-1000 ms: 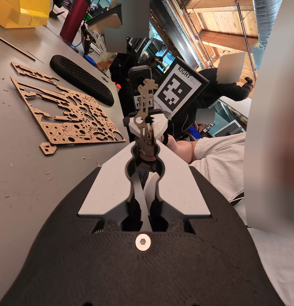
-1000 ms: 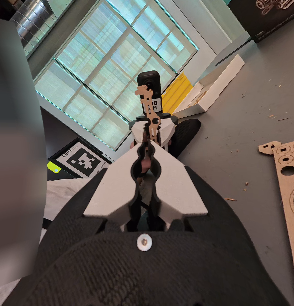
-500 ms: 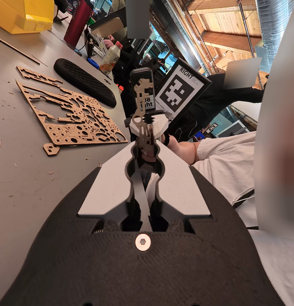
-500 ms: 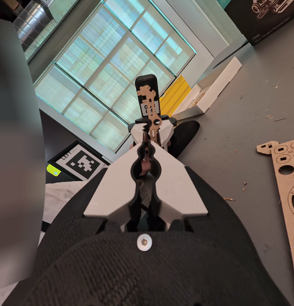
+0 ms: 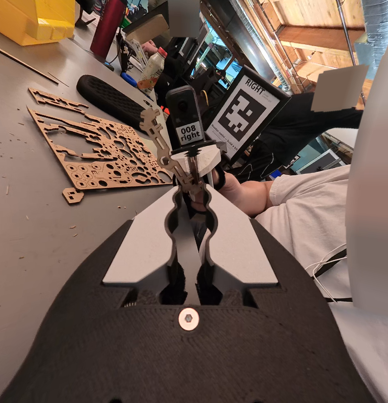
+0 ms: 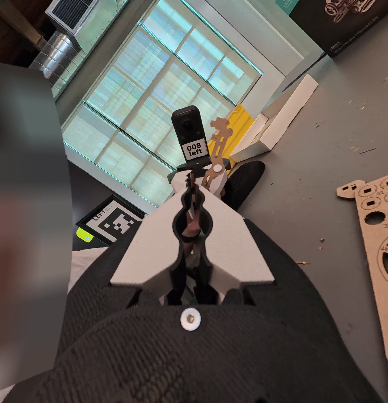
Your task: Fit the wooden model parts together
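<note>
A long notched wooden strip [image 5: 156, 139] rises from my left gripper [image 5: 192, 189], which is shut on its lower end. The strip leans to the left in the left wrist view and to the right in the right wrist view [image 6: 219, 144]. My right gripper [image 6: 191, 190] faces the left one, tip to tip, above the table. It is shut on a small toothed wooden part [image 6: 190, 180], seen edge-on. In the left wrist view that part [image 5: 192, 169] meets the strip's lower end. The joint itself is partly hidden by the fingers.
On the grey table [image 5: 25, 218] lie a punched-out plywood sheet [image 5: 97, 148], a small wooden offcut [image 5: 72, 195] and a black mesh pad [image 5: 110, 102]. A yellow bin [image 5: 35, 17] stands at the back. A white box [image 6: 276, 128] and a dark kit box [image 6: 341, 26] show in the right wrist view. My two grippers' fingertips are within a few centimetres of each other.
The long strip stood upright between the two grippers; now it leans sideways, away from the right gripper's camera. Both grippers stay shut and tip to tip.
</note>
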{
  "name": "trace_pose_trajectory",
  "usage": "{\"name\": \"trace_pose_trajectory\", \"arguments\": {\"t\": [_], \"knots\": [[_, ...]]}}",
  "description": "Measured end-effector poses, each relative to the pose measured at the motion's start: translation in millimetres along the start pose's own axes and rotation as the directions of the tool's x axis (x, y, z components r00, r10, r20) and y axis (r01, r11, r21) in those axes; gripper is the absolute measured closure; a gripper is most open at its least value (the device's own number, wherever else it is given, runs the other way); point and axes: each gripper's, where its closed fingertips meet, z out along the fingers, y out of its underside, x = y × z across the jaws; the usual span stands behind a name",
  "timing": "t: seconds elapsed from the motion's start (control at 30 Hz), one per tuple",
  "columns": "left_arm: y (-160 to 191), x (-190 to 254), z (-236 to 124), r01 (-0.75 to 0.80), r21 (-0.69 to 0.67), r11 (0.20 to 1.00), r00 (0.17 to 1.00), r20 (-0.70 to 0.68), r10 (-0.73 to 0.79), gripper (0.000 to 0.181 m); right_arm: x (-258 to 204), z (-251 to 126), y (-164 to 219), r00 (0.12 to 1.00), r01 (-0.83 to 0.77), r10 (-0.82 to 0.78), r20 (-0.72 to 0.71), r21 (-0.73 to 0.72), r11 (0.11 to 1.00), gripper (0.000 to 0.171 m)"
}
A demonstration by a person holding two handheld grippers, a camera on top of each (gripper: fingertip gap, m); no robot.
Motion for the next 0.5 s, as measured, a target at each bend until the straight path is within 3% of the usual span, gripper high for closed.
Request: {"name": "trace_pose_trajectory", "arguments": {"t": [0.5], "knots": [[-13.7, 0.9, -9.6, -0.103, 0.102, 0.989, 0.993, 0.063, 0.097, 0.166, -4.3, 9.5, -9.6, 0.995, -0.103, 0.102, 0.021, 0.086, 0.991, 0.17]]}}
